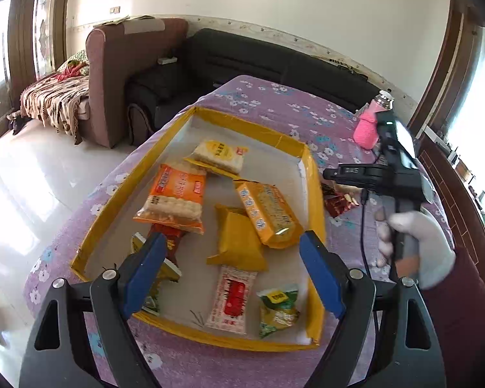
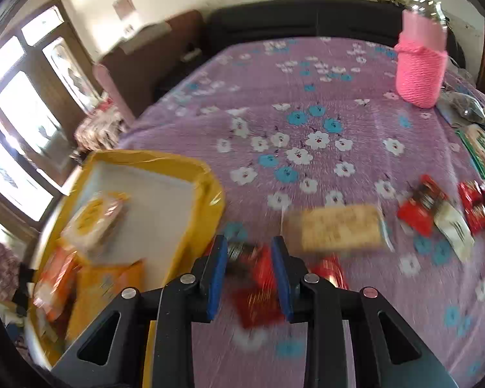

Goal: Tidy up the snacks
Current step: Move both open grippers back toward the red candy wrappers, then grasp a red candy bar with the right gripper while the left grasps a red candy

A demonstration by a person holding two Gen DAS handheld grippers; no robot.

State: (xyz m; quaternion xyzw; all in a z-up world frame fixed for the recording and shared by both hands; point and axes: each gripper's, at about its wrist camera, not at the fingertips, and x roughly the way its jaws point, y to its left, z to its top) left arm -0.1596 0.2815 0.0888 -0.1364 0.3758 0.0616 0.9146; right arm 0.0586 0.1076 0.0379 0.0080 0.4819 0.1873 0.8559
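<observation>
Left gripper (image 1: 232,258) being held with jaws wide apart over the yellow tray (image 1: 313,200); right gripper (image 2: 249,278) being clamped on a red snack packet (image 2: 258,291), purple tablecloth (image 2: 307,97) beneath

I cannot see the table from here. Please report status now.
Left gripper open, hovering over yellow tray. Right gripper closed on red snack packet, beside tray. More packets still on cloth. Nothing in the way.

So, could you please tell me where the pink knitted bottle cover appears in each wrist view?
Left wrist: pink knitted bottle cover at the right, behind the right gripper held by a gloved hand.
Right wrist: top right, standing on the floral cloth.
Shared landmark: yellow-rimmed tray, to its left in both.
</observation>
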